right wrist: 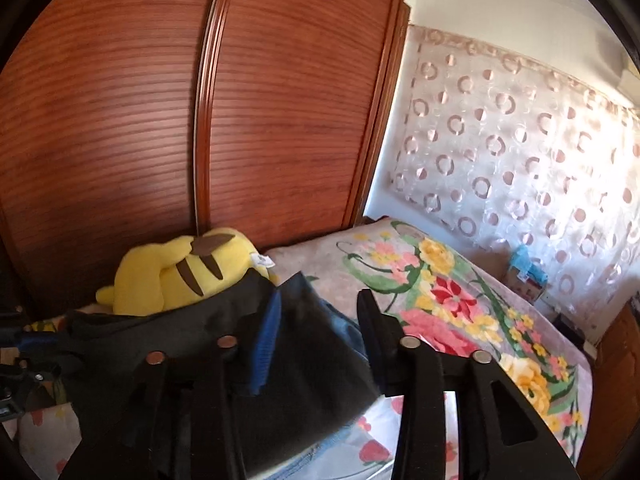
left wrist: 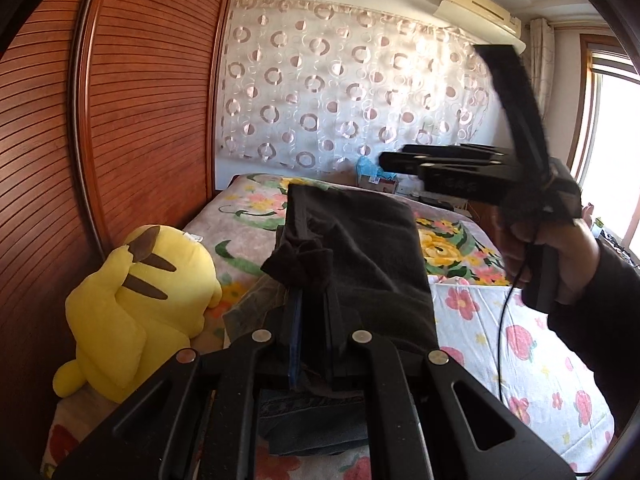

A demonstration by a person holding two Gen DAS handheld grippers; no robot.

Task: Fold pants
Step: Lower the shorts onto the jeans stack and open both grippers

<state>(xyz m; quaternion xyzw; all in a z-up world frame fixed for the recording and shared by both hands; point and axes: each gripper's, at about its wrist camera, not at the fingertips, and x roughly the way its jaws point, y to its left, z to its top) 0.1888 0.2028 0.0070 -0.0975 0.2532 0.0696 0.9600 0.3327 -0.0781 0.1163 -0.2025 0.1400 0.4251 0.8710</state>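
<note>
Dark pants (left wrist: pixel 376 248) hang folded over the bed, and one bunched edge is pinched in my left gripper (left wrist: pixel 310 296), which is shut on the cloth. In the left wrist view my right gripper (left wrist: pixel 404 162) is raised at the right, held by a hand in a dark sleeve (left wrist: pixel 592 280), above the far end of the pants. In the right wrist view my right gripper (right wrist: pixel 320 296) stands open. The pants (right wrist: pixel 304 364) sag between its jaws and drape over the blue-padded left finger (right wrist: pixel 266 344); the right finger (right wrist: pixel 372 336) is clear of the cloth.
A yellow plush toy (left wrist: pixel 136 300) lies at the left, against the slatted wooden wardrobe (left wrist: pixel 132 120). The bed has a floral blanket (right wrist: pixel 440 292) and a strawberry-print sheet (left wrist: pixel 520 348). A patterned curtain (left wrist: pixel 340 92) hangs behind it, and a window (left wrist: pixel 612 152) is at the right.
</note>
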